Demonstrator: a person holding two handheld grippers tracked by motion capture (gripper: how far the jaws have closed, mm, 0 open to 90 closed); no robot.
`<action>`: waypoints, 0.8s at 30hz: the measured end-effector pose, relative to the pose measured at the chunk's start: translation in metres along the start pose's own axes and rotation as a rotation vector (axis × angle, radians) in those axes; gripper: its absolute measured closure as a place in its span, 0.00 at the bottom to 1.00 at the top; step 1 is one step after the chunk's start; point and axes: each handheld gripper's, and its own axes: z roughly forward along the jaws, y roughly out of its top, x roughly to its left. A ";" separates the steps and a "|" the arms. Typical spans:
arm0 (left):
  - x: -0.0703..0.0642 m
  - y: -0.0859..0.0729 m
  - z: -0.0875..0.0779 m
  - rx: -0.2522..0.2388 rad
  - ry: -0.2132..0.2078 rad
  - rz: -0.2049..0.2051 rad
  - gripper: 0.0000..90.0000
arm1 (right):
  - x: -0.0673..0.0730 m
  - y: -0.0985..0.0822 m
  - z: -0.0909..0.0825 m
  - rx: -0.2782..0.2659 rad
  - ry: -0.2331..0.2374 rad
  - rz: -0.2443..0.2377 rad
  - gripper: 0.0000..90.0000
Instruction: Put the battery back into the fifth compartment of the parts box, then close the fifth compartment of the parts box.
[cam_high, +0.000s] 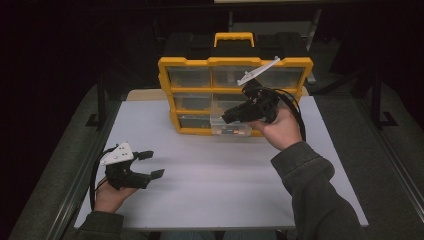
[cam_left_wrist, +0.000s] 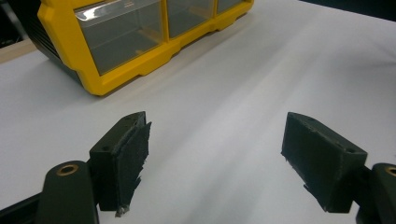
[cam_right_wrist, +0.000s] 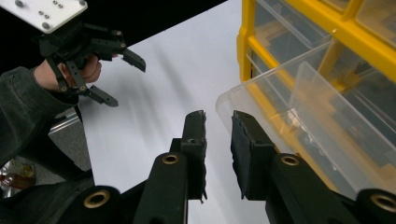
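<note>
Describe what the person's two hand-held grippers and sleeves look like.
Both are black two-jaw tools. The left hand-held gripper carries a white three-cornered plate with small screws on top and a black cable trailing back. The right hand-held gripper has a similar pale plate and looped black cables. The jaws end in blocky black pads, frayed at the edges, with brass-coloured pivot rings. The sleeves are dark grey-green.

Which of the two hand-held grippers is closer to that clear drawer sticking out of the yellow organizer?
The right hand-held gripper: it sits right at the pulled-out clear drawer. The left hand-held gripper rests far off, over the white table near its front left.
</note>
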 end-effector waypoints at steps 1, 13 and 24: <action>-0.001 0.000 -0.001 0.006 -0.002 -0.011 0.25 | 0.001 -0.001 0.000 -0.002 0.000 -0.001 0.82; -0.002 0.000 -0.002 0.012 0.003 -0.004 0.25 | 0.013 -0.014 0.003 0.001 0.020 -0.033 0.82; 0.000 -0.002 -0.002 0.009 0.000 -0.020 0.24 | 0.011 -0.035 0.020 0.027 0.038 -0.054 0.84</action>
